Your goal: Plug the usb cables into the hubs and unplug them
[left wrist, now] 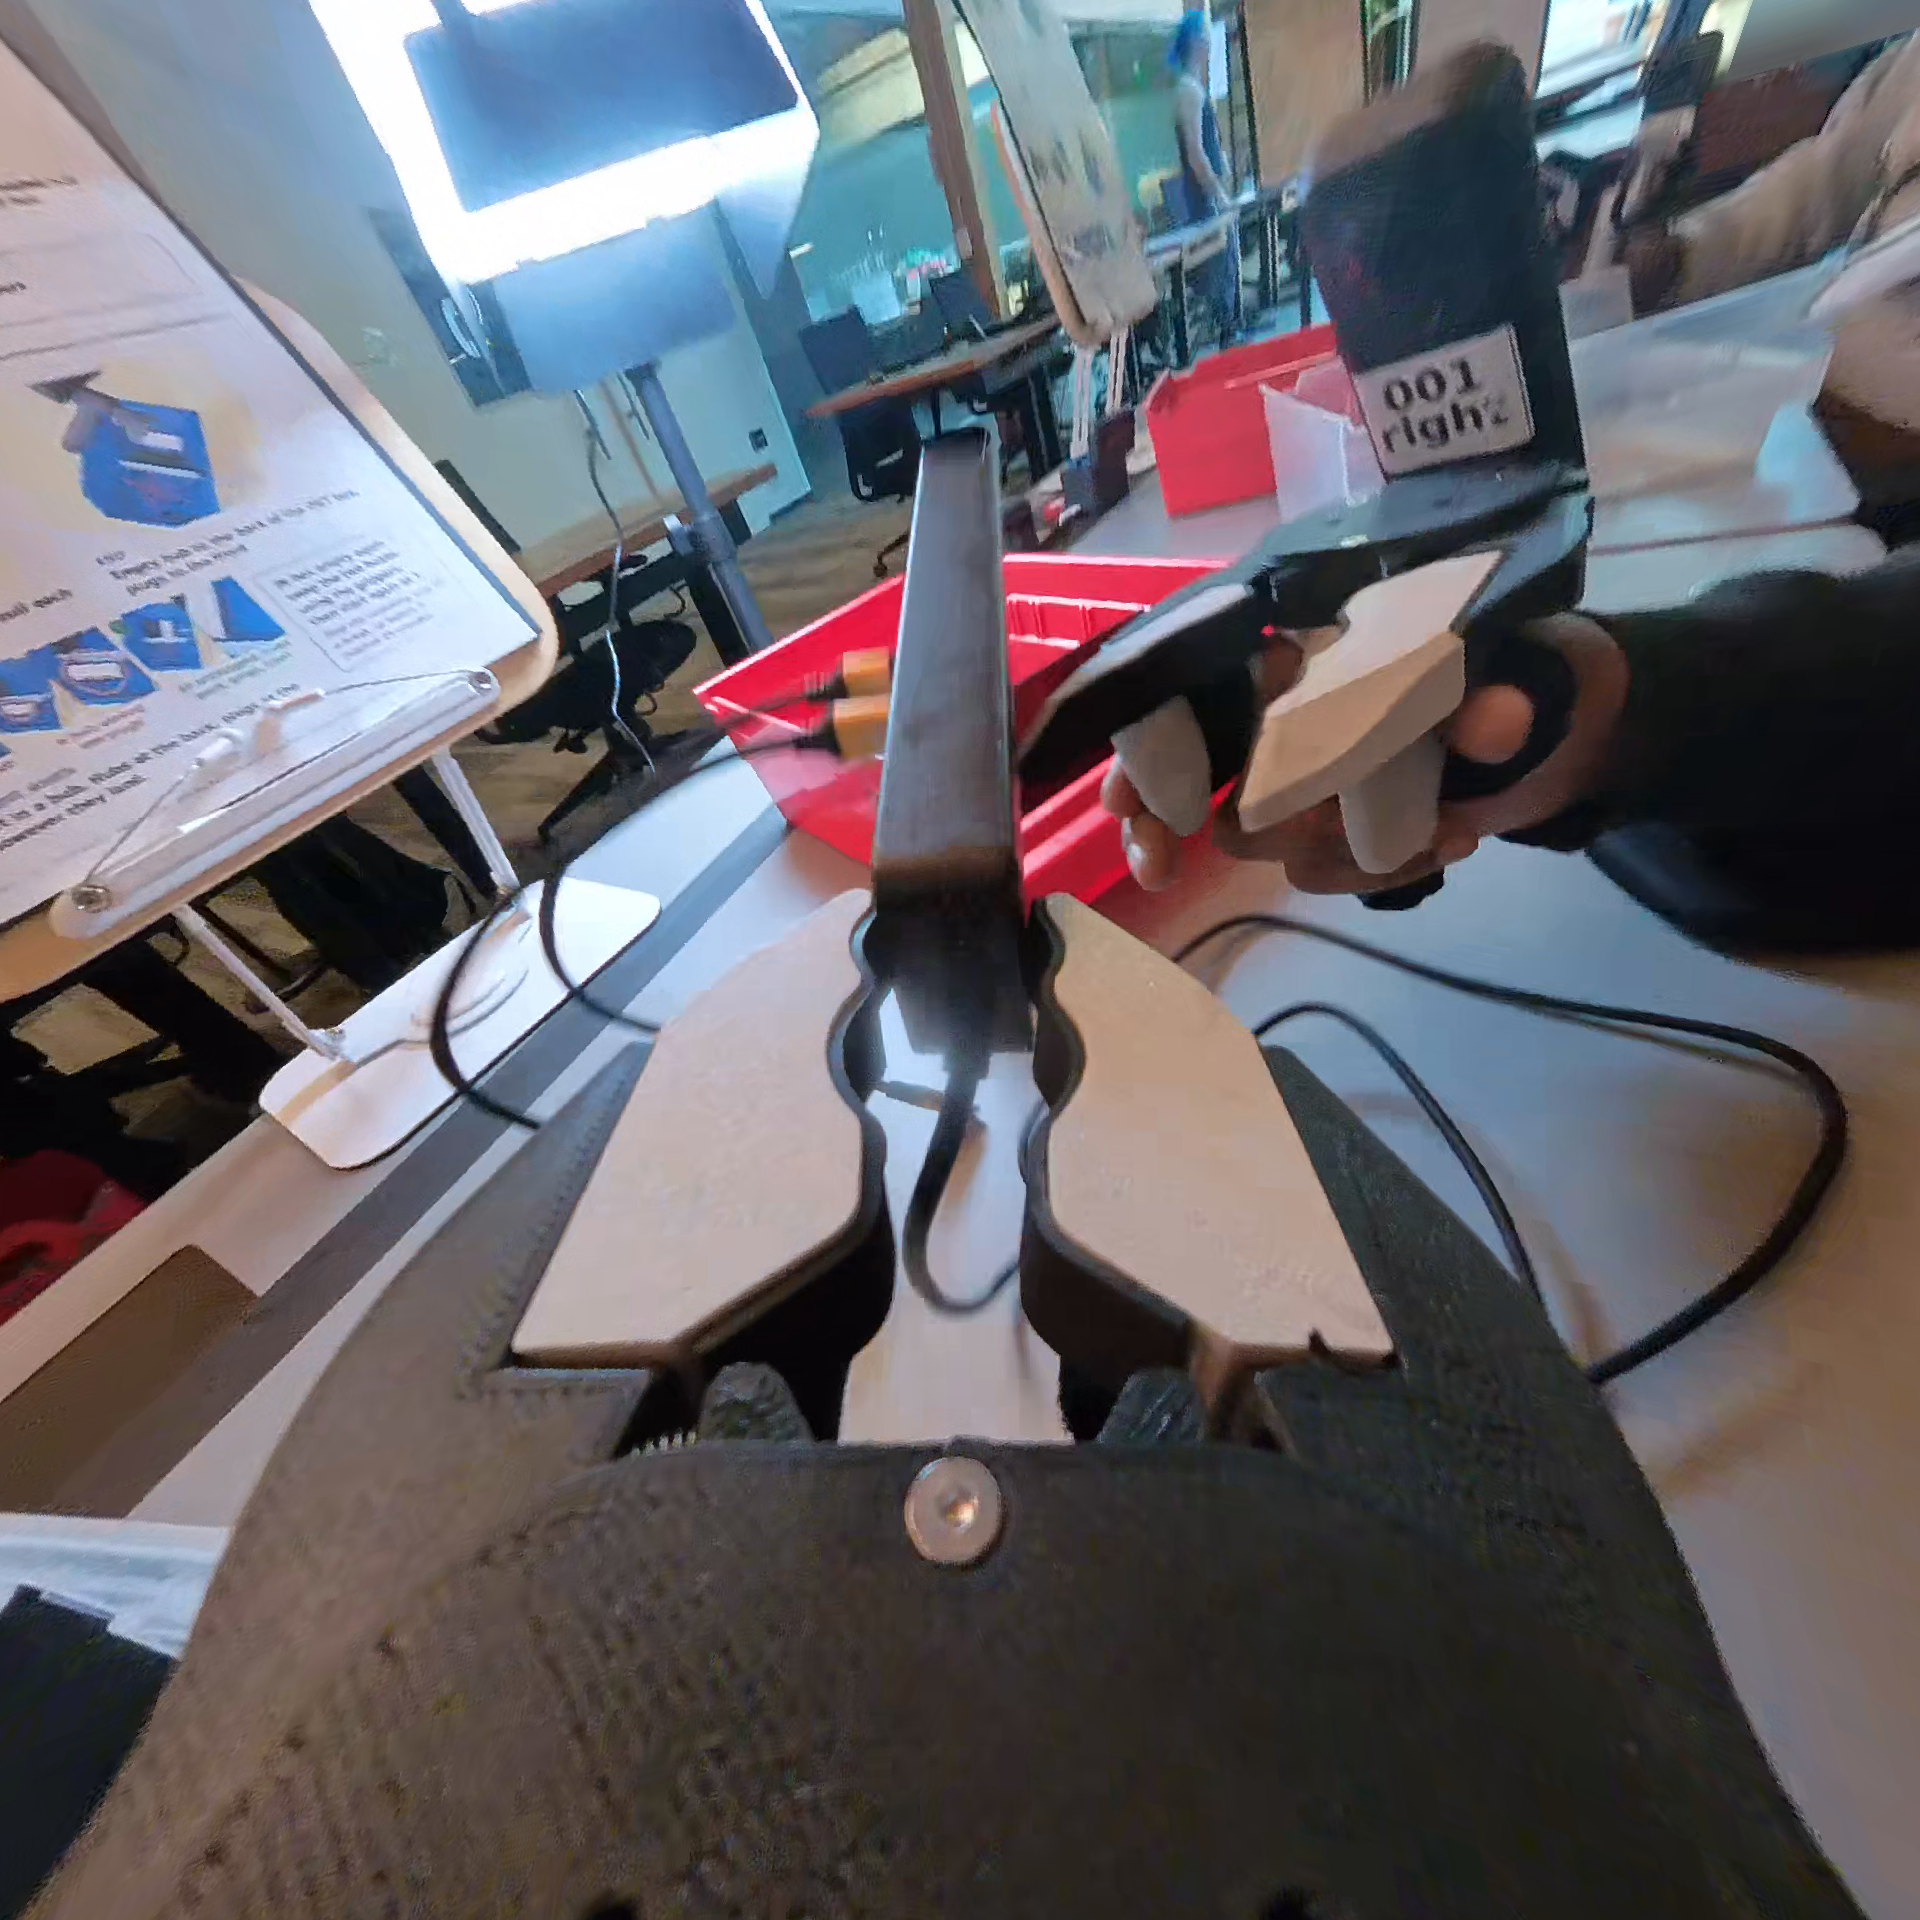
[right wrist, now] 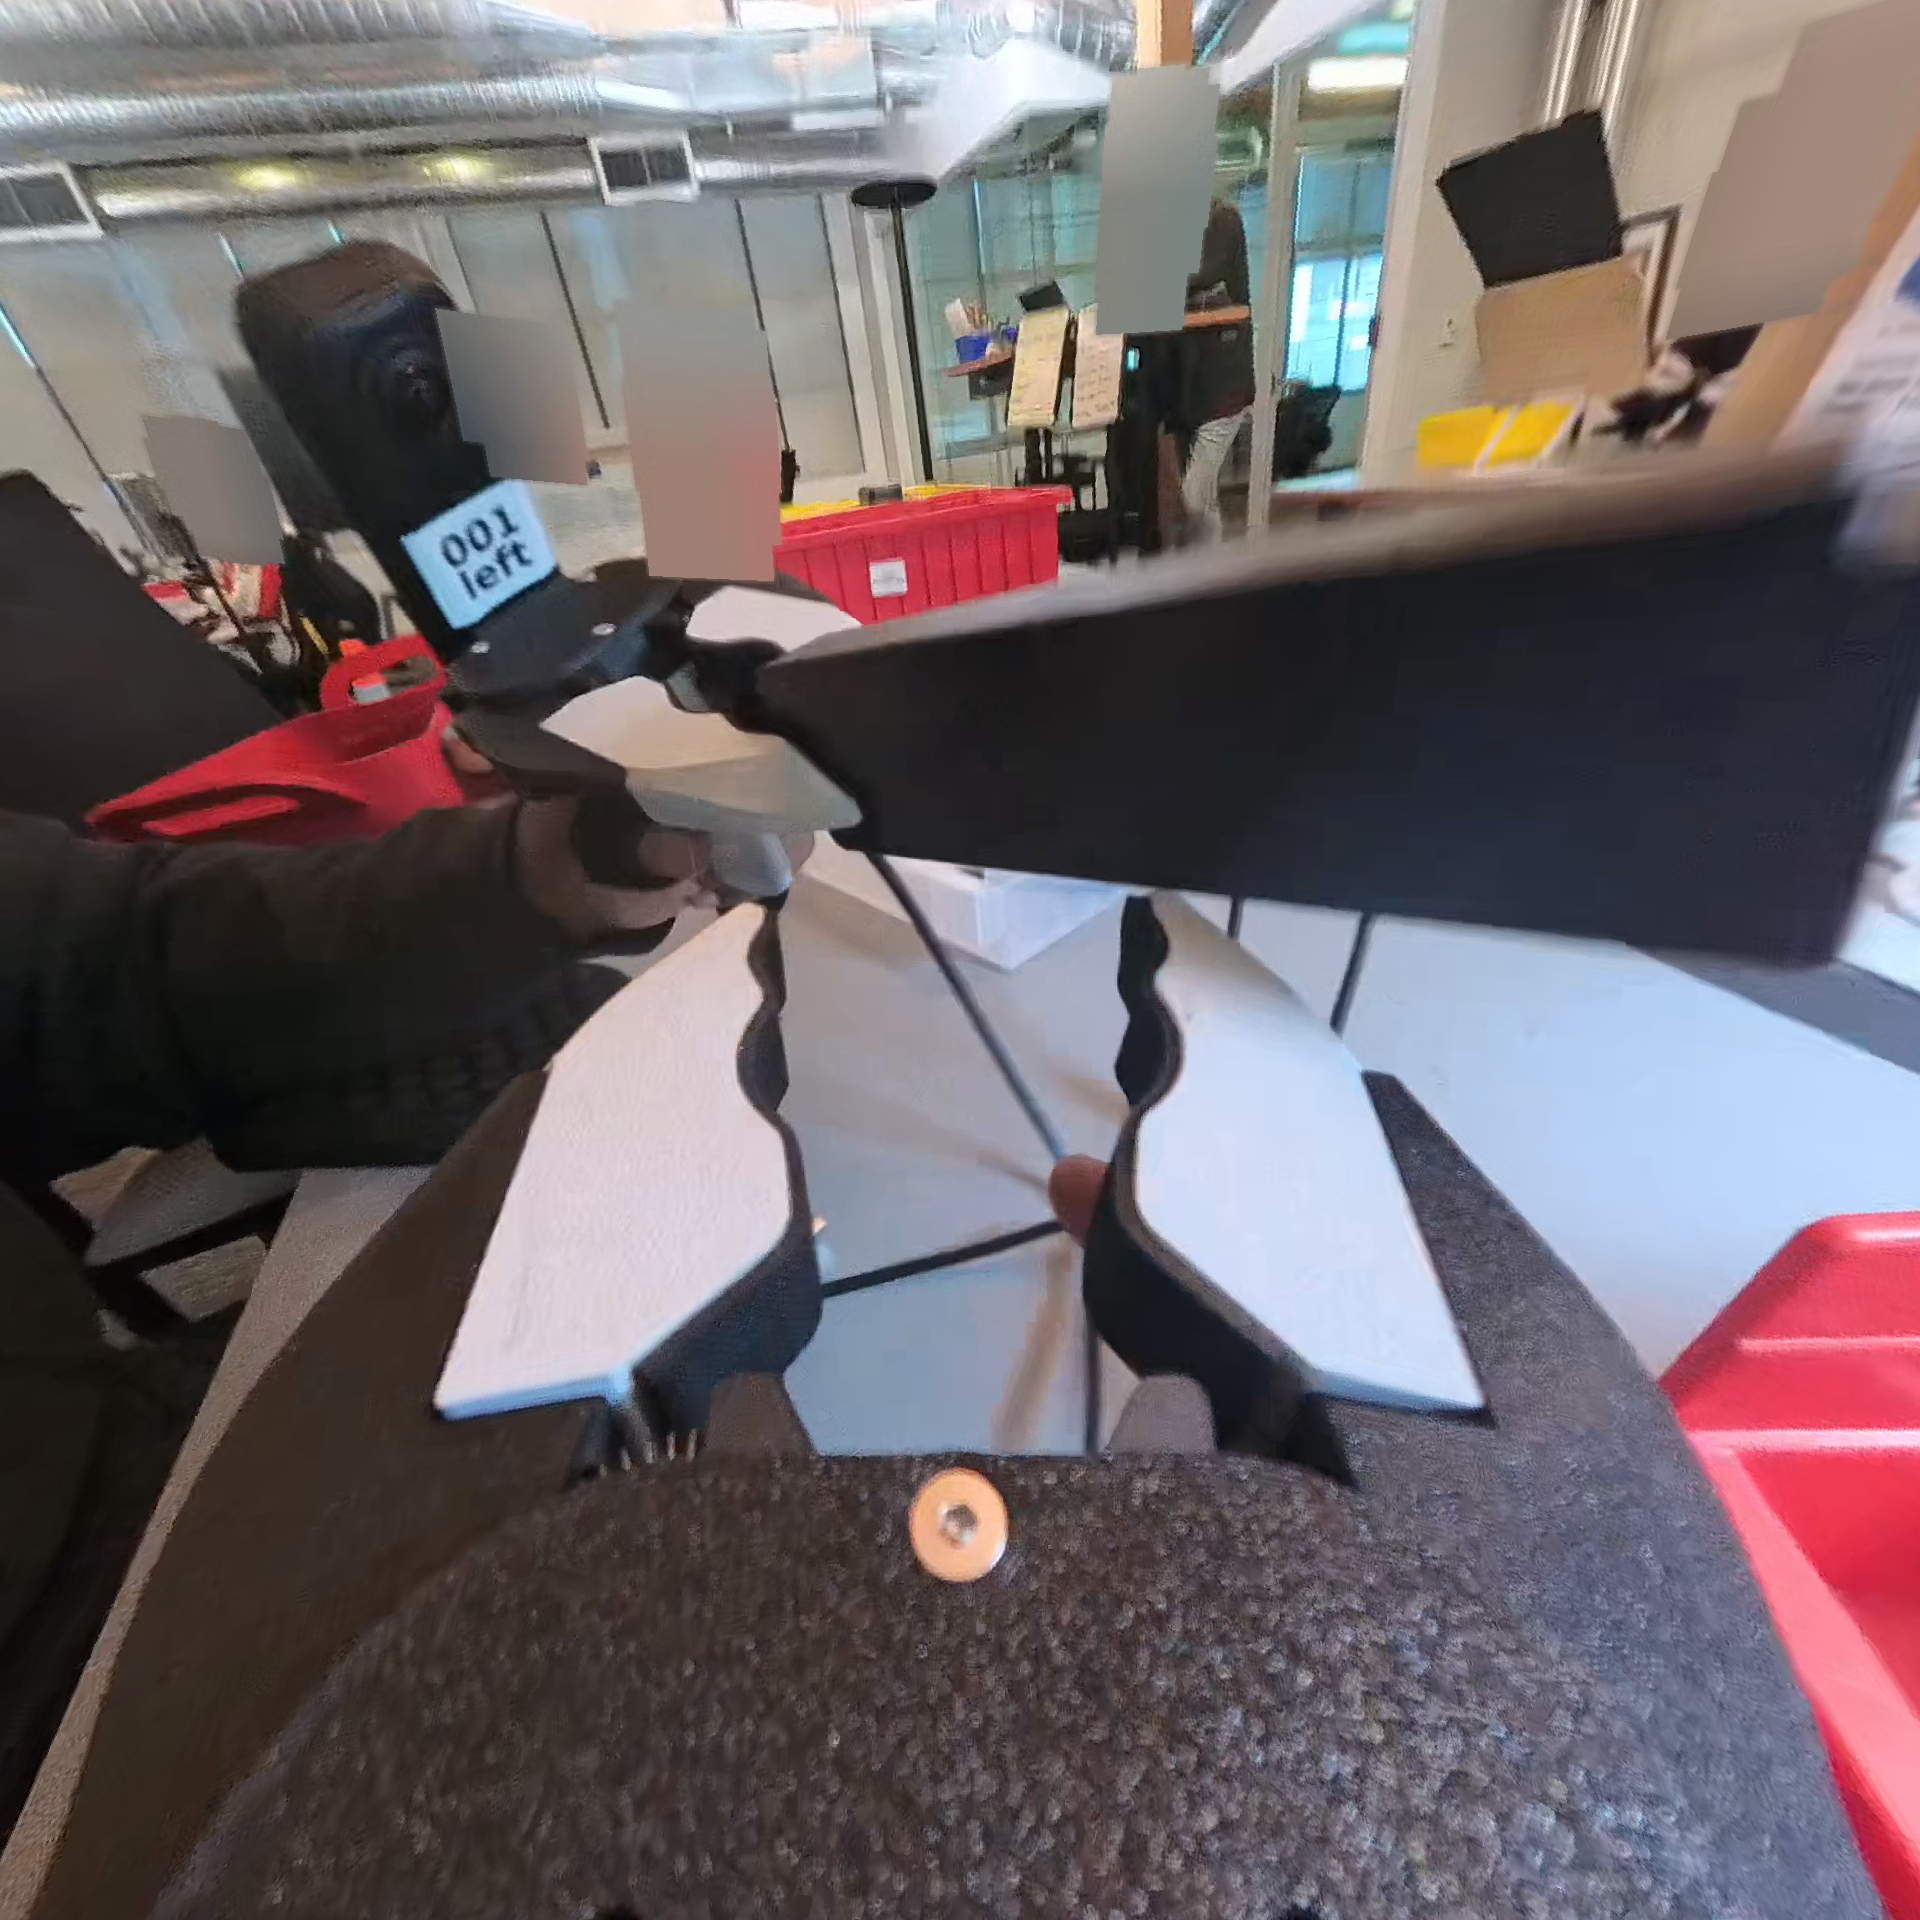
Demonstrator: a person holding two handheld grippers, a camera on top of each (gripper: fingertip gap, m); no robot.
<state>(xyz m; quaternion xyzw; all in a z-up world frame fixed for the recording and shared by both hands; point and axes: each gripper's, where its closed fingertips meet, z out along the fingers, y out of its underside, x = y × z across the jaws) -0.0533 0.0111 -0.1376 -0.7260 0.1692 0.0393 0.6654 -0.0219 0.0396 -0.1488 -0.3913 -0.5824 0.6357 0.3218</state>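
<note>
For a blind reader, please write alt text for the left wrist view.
The left gripper is shut on one end of a long black hub, two orange plugs in its side. The right gripper hovers beside it, over a red bin.

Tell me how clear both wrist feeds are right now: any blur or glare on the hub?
Left wrist view: the hub between the left gripper fingers is fairly sharp; the bright screen behind is blown out, and the right gripper is slightly smeared. Right wrist view: the hub is motion-blurred at its far end; wide-angle bending at edges.

left claw (left wrist: 951, 935) clamping black hub (left wrist: 951, 665), orange plugs (left wrist: 862, 696) attached
</note>
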